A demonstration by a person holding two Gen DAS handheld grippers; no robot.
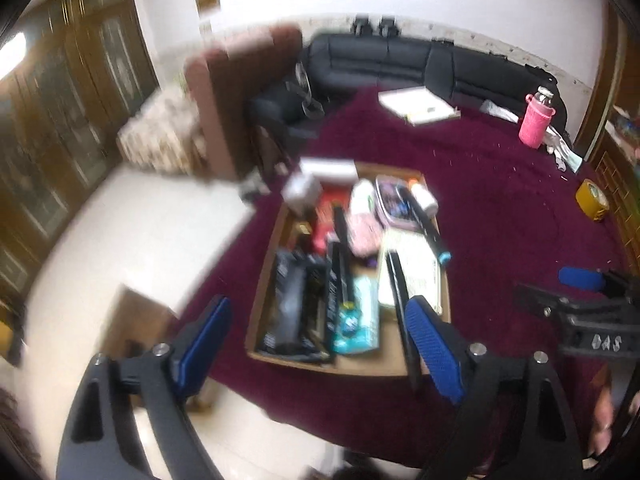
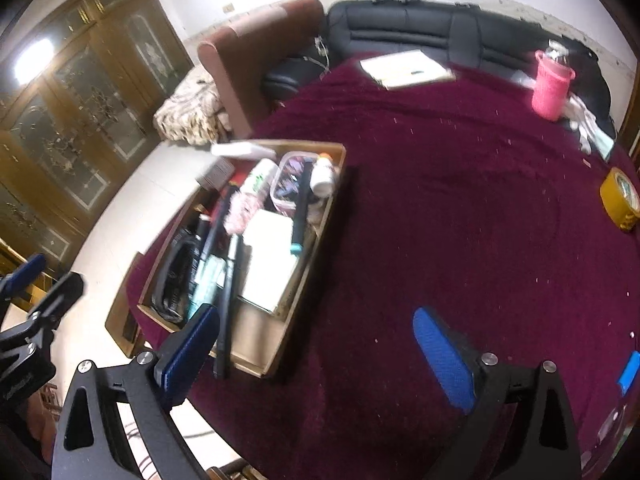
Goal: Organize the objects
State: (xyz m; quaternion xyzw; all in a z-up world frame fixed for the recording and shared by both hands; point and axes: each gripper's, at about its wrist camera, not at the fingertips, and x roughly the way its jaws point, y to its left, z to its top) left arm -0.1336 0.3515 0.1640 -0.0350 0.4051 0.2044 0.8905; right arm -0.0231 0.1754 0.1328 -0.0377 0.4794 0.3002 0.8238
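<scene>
While both claws hang wide and empty above the table (image 2: 460, 208), the step in hand appears to be selection. The left claw (image 1: 320, 356) hovers over the crowded cardboard tray (image 1: 444, 300); the right claw (image 2: 316, 356) stands beside it. Next move: descend onto one item. Only the right view shows the blue item (image 2: 629, 368) at the table's edge.

Left wrist view smeared by motion blur, labels on the packets in the box (image 1: 280, 216) unreadable, yellow tape roll (image 2: 621, 200) cut by right edge, right tongs (image 1: 580, 280) partly out of frame.
</scene>
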